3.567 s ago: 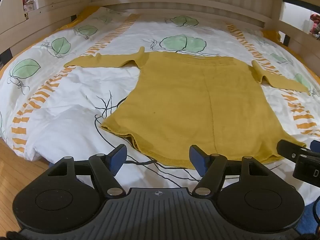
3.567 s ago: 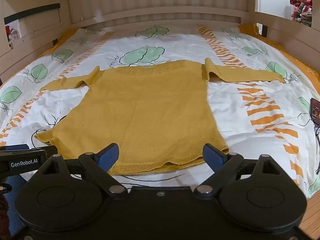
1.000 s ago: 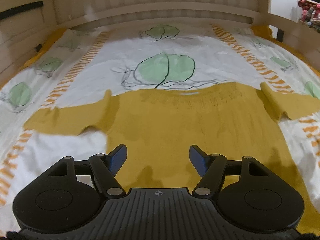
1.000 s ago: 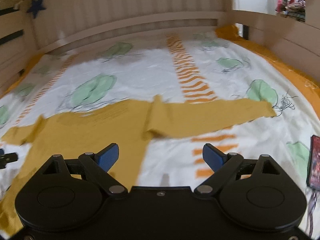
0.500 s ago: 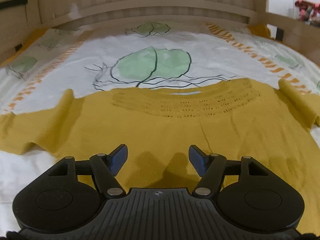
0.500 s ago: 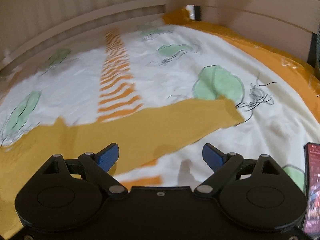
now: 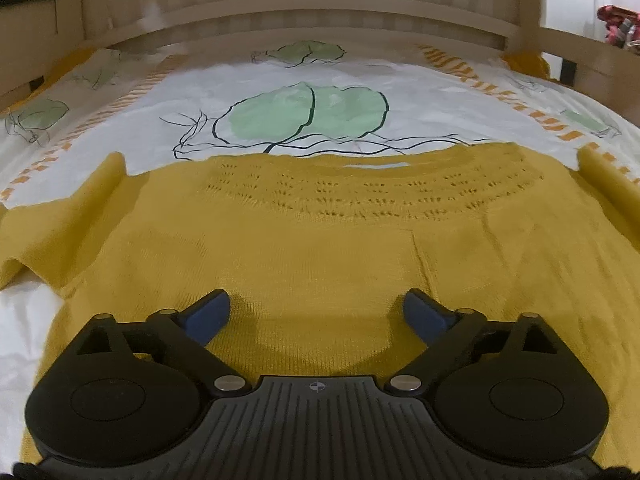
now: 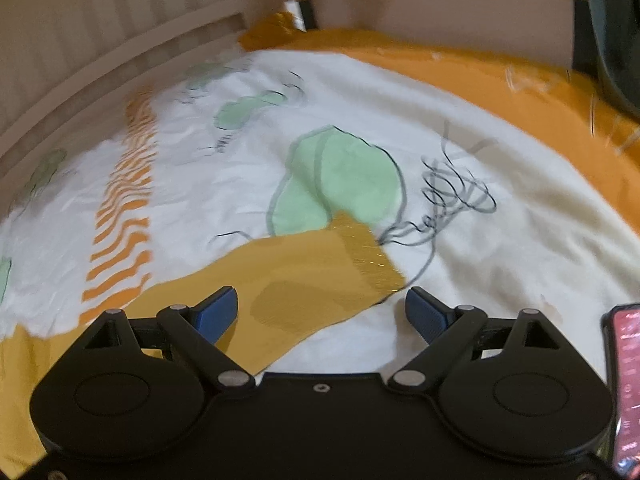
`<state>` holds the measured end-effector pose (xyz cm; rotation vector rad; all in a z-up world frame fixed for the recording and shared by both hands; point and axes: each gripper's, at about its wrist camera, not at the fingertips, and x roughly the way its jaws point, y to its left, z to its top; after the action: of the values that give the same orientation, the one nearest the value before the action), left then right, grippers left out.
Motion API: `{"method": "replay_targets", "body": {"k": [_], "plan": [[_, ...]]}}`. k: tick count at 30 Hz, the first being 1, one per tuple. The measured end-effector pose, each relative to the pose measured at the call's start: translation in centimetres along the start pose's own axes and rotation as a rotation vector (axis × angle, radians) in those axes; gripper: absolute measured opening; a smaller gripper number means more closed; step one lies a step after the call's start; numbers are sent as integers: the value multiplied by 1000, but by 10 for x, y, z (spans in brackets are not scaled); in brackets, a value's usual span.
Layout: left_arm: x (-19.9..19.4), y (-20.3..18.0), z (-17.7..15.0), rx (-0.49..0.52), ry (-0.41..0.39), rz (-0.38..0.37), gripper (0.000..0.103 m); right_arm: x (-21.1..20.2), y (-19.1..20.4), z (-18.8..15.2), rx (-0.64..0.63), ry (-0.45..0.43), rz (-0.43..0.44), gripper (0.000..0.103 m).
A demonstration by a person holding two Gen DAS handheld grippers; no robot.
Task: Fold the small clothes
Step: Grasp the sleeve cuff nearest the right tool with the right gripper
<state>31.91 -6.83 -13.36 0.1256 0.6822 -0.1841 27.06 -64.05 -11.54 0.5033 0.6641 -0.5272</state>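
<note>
Nearest in the left wrist view, the left gripper point(image 7: 318, 312) is seen with its blue pads point(image 7: 206, 314) spread wide, its jaws having just been opening; nothing is pinched between them, and only the flat body of the yellow sweater point(image 7: 320, 248) is seen in the gap, with the pads' shadows cast on the knit; whether the tips touch the fabric cannot be told. Beyond the gripper, the sweater is laid flat and spread out on the bed cover point(image 7: 360, 76); its openwork yoke and neckline point(image 7: 376, 165) are turned toward the far side, and a sleeve is stretched off toward each side of the frame. Farther on, a large green leaf print point(image 7: 308, 114) is shown on the white cover, and the wooden bed rail point(image 7: 312, 20) is seen behind it.

In the right wrist view, which is somewhat blurred, the right gripper point(image 8: 322, 312) is likewise held wide apart and nothing is gripped; the end of the sweater's sleeve point(image 8: 320, 276) is laid between and just beyond its pads, with the ribbed cuff point(image 8: 366, 258) toward the right pad. A phone point(image 8: 626, 392) with a lit screen is seen at the right edge; farther off, an orange striped band point(image 8: 124, 216) and the cover's orange border point(image 8: 500, 80) are seen.
</note>
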Motion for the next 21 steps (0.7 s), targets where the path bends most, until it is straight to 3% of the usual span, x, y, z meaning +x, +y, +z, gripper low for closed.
{"method": "replay_targets", "body": {"k": [8,10,13,14,17,21], "plan": [[1,-3,-2,9,-2,14,100,22,-11,17,18,54,37,93],[2,-4,-3,11,-2,16,100,23,-10,22,9,65,31,80],[2,-4,-3,11,-2,17,100,18,-8,25,3,59,48,41],[2,-4,-2,11,-2,17,100,17,-7,26,16,70,75,18],[2,-4,-2,12,-1,18,100,7,3,28,-12,60,63,17],[2,-4,-2,14,-1,19,100,-21,23,35,-29,30,118,17]]}}
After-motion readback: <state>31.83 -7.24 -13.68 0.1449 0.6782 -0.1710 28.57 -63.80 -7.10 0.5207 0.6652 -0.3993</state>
